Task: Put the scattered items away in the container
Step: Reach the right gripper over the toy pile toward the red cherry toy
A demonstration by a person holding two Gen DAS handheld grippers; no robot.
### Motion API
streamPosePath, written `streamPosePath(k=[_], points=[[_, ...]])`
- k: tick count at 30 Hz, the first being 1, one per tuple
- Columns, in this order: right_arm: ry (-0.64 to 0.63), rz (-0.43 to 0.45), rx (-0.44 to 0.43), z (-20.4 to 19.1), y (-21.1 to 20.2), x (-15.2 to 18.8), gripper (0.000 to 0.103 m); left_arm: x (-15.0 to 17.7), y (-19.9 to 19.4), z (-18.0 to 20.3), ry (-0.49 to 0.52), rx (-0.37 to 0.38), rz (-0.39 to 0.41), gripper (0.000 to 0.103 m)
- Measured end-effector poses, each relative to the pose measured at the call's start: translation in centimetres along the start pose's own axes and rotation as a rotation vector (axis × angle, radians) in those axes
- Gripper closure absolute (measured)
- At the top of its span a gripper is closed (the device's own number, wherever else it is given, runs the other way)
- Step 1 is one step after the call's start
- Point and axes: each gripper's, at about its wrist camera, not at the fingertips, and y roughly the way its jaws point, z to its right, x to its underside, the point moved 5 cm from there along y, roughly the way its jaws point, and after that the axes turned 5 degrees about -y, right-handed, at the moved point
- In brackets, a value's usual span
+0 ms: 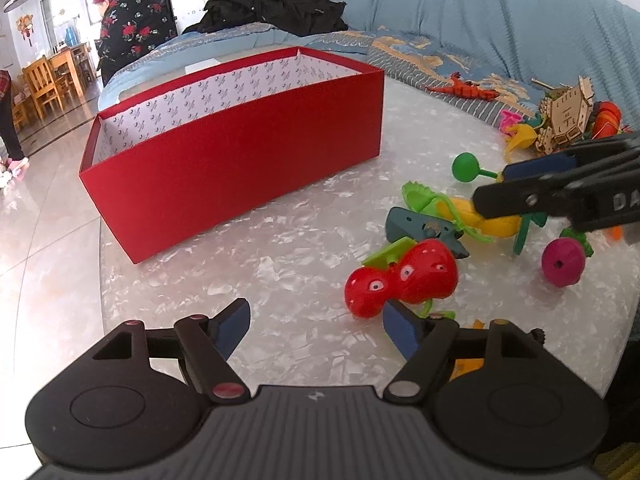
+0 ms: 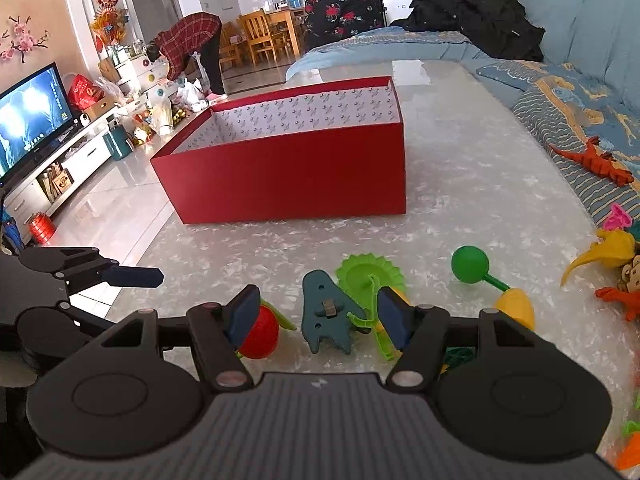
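An open red box (image 1: 240, 168) (image 2: 288, 172) with a white patterned lining stands on the pale marbled table (image 1: 280, 264); its floor is hidden. My left gripper (image 1: 318, 324) is open over bare table, its right finger just short of a red strawberry-faced toy (image 1: 400, 280). My right gripper (image 2: 320, 312) (image 1: 494, 186) is open low over the toys. A teal toy piece (image 2: 324, 312) lies between its fingers, untouched. A green toothed disc toy (image 2: 368, 276) lies just beyond. The red toy (image 2: 260, 332) peeks from behind its left finger.
A green ball on a stem (image 2: 470, 264), a magenta wheel (image 1: 562, 264), a wooden model house (image 1: 564, 116) and more toys lie at the right. An orange dinosaur (image 2: 596, 160) rests on the blue sofa (image 2: 580, 92). The table edge (image 1: 100, 264) drops off left. Two people stand far behind.
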Motion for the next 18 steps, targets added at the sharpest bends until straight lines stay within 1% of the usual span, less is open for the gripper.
streamPosePath(k=[4,8,11,15,18], points=[[0.019,0.015,0.032,1.5,-0.8,-0.2,0.039,-0.1,0.1,-0.4,-0.011,0.003,0.004,0.026],[0.085,0.028,0.085,4.3,-1.9,0.1,0.039,0.0,0.3,-0.8,-0.035,0.028,-0.004,0.025],[0.138,0.038,0.128,6.2,-2.9,0.4,0.039,0.0,0.0,-1.1,-0.052,0.027,0.003,0.025],[0.156,0.066,0.176,7.0,-4.8,1.1,0.038,0.1,-1.1,-1.3,-0.06,0.025,0.023,0.025],[0.202,0.064,0.185,7.3,-5.7,2.3,0.037,0.3,-2.3,-1.3,-0.076,0.029,0.044,0.025]])
